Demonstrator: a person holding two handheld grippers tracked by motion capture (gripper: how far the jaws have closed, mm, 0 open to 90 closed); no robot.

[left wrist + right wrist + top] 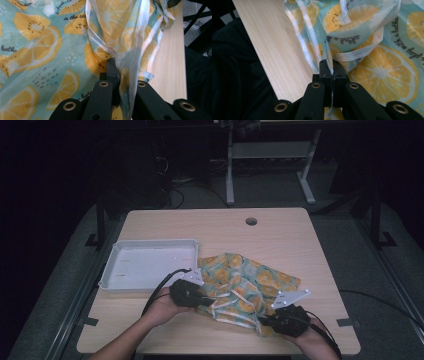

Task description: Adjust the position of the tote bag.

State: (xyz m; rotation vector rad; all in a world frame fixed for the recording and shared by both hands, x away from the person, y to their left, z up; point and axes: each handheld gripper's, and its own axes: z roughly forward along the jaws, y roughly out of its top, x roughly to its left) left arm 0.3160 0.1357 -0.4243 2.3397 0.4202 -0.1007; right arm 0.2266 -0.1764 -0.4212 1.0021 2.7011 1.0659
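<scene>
From the high view, a crumpled cloth (245, 287) printed with orange slices on pale teal lies on the counter (280, 235), just right of a white tray (147, 262) that sits at the left. The cloth's long axis runs from the far left, beside the tray's corner, down to the near right, and its near edge is bunched up between the two hands. The left claw (204, 299) grips the cloth at its near-left edge, and the right claw (265, 320) grips it at the near-right corner; both are closed tight on the fabric.

In the left gripper view, the left claw (115, 72) is pinched on a fold of the cloth (45, 50), with the white hem tape running up and away from the jaws. The cloth spreads to the left, and bare counter (172, 57) shows on the right. Dark script on the print reads "in the su…" and "bathe".

In the right gripper view, the right claw (332, 72) is clamped shut on the thin hemmed edge of the cloth (387, 70), which fans out to the right, with counter (274, 55) on the left. The script here reads "with a bathe", and one line appears upside down.
</scene>
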